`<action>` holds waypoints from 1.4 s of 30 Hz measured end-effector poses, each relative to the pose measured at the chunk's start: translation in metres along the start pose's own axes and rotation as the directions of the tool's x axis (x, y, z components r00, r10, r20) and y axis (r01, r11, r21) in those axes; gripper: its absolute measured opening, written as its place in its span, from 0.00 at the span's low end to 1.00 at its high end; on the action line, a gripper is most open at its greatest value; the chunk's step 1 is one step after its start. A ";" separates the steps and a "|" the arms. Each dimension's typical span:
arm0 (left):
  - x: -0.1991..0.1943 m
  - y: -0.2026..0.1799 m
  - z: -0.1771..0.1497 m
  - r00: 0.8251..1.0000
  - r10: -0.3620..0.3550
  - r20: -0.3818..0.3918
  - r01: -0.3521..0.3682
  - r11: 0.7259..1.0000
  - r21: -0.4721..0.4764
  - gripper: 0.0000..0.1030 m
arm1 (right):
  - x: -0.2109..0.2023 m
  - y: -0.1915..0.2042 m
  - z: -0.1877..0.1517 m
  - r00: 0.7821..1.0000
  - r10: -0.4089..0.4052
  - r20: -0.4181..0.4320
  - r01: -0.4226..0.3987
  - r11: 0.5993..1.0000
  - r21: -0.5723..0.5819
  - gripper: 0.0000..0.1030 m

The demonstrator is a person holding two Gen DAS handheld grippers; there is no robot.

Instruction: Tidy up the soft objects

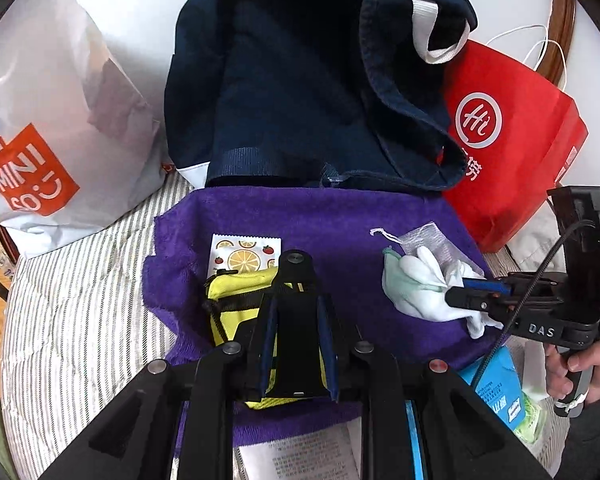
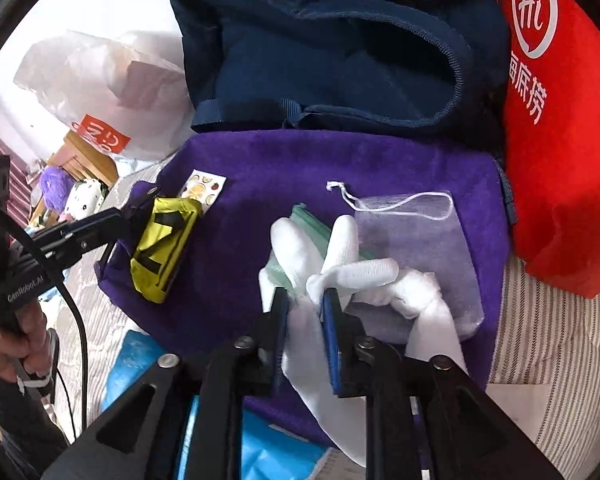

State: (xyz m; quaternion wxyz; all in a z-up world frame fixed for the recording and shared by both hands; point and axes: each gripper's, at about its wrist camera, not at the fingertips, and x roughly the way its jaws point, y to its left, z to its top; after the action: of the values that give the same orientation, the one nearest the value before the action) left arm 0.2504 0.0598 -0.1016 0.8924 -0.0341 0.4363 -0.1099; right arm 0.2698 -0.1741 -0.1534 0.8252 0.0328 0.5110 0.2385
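Note:
A purple towel (image 1: 320, 220) (image 2: 280, 168) lies spread in front of an open navy bag (image 1: 292, 80) (image 2: 320, 40). My left gripper (image 1: 298, 300) (image 2: 140, 216) is shut on a yellow pouch with black straps (image 1: 236, 304) (image 2: 164, 240), low over the towel's left part. A fruit-print sachet (image 1: 244, 252) (image 2: 204, 188) lies just beyond it. On the towel's right part my right gripper (image 2: 305, 296) (image 1: 456, 298) stands open. A white glove (image 2: 364, 272) (image 1: 420, 276) lies between its fingers, over a pale green bag (image 2: 312, 224) and a sheer drawstring pouch (image 2: 420, 232) (image 1: 432, 236).
A red shopping bag (image 1: 512, 140) (image 2: 560, 140) leans at the right of the navy bag and a white plastic bag (image 1: 52, 120) at its left. A blue packet (image 1: 496, 384) (image 2: 140, 356) lies at the towel's near edge. Striped bedding (image 1: 80, 300) lies underneath.

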 end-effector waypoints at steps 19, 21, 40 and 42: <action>0.060 -0.023 0.007 0.997 0.002 -0.078 0.000 0.999 0.032 0.20 | -0.070 -0.023 -0.020 0.992 -0.070 0.109 0.062 0.995 0.074 0.55; 0.064 -0.022 0.004 0.996 0.013 -0.089 -0.011 0.999 0.033 0.20 | -0.079 -0.024 -0.024 0.989 -0.080 0.125 0.071 0.995 0.074 0.55; 0.024 -0.038 -0.009 0.995 0.043 -0.093 -0.040 0.999 0.037 0.31 | -0.138 -0.068 -0.134 0.972 -0.202 0.119 0.165 0.950 0.266 0.62; 0.011 -0.041 -0.013 0.996 0.041 -0.079 -0.038 0.999 0.036 0.39 | -0.141 -0.072 -0.144 0.972 -0.211 0.106 0.175 0.945 0.278 0.64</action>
State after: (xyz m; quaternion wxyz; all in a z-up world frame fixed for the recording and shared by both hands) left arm 0.2398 0.0174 -0.1120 0.8767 -0.0055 0.4703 -0.1010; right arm 0.1208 -0.3252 -0.1261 0.8652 0.1093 0.4823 0.0827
